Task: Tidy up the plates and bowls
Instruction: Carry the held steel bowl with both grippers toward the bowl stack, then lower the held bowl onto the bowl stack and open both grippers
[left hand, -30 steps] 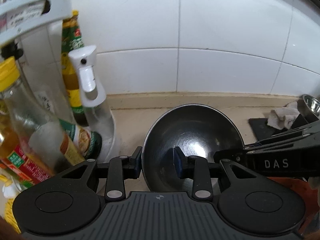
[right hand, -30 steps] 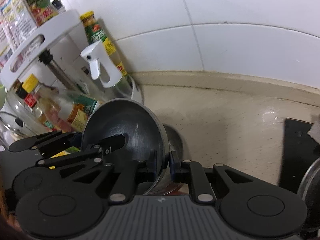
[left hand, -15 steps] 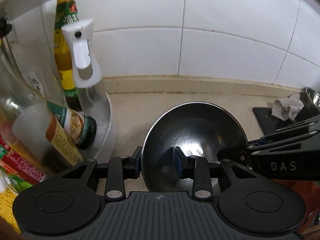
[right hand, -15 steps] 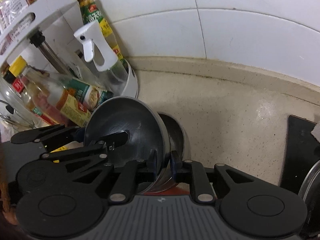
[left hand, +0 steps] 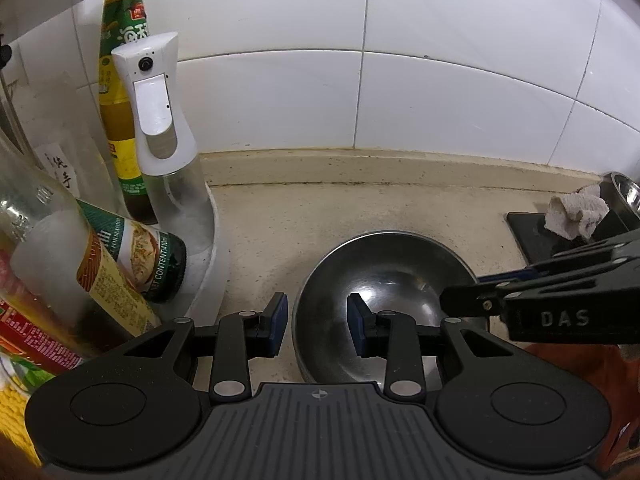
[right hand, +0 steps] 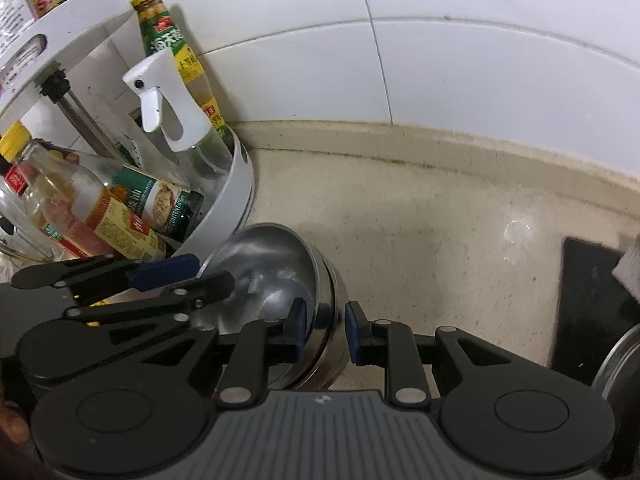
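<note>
Shiny steel bowls (right hand: 320, 276) nested on counter, left hand-held gripper (left hand: 316, 324) straddling rim, right hand-held gripper (right hand: 324, 330) loosening

White capitals "DAS" stand on the black side of the right gripper (left hand: 560, 316) where it enters the left wrist view. The green label of the dark bottle (left hand: 148, 256) leaning in the white rack reads "CONTENT" along its lower edge, with further small print too fine to read; the same word shows in the right wrist view. Chinese characters stand on the green-and-yellow label of the tall sauce bottle (left hand: 120, 80) and on a paper slip (left hand: 60, 164) behind glass.
</note>
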`<state>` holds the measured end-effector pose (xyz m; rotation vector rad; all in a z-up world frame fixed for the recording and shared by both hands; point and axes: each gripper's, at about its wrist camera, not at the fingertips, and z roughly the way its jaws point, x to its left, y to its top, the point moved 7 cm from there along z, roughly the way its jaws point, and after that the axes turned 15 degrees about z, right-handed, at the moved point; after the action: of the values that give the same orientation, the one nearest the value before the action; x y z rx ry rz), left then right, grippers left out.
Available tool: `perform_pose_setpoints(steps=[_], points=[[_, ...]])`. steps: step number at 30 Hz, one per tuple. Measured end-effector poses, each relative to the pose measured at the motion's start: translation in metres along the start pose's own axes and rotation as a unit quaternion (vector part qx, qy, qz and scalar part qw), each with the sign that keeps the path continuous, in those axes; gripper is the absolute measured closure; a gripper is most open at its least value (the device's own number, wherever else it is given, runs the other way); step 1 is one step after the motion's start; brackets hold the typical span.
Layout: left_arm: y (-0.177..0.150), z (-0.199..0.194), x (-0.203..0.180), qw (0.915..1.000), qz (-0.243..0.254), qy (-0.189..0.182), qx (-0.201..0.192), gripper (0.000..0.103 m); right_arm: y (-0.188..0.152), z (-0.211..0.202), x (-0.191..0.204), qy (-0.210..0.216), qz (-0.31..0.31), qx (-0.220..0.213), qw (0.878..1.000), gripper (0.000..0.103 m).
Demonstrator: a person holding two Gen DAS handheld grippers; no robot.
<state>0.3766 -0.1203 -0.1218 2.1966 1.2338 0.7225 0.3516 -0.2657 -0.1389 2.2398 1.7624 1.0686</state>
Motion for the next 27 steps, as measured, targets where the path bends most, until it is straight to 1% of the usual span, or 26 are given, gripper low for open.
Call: perform_pose_setpoints(steps=[11, 16, 22, 27], points=[[-0.008, 0.005, -0.007, 0.9998, 0.011, 0.008, 0.011, 0.062, -0.001, 0.005, -0.002, 0.005, 0.008, 0.003, 1.0, 0.084], [-0.011, 0.006, -0.011, 0.9995, 0.022, 0.016, 0.013, 0.061, -0.001, 0.005, -0.002, 0.006, 0.007, 0.004, 1.0, 0.083], [-0.013, 0.009, -0.012, 0.9995, 0.024, 0.012, 0.018, 0.06, -0.001, 0.005, -0.002, 0.007, 0.006, 0.003, 1.0, 0.083], [-0.017, 0.009, -0.014, 0.9995, 0.025, 0.009, 0.019, 0.053, -0.002, 0.004, -0.002, 0.005, 0.007, 0.004, 1.0, 0.083]])
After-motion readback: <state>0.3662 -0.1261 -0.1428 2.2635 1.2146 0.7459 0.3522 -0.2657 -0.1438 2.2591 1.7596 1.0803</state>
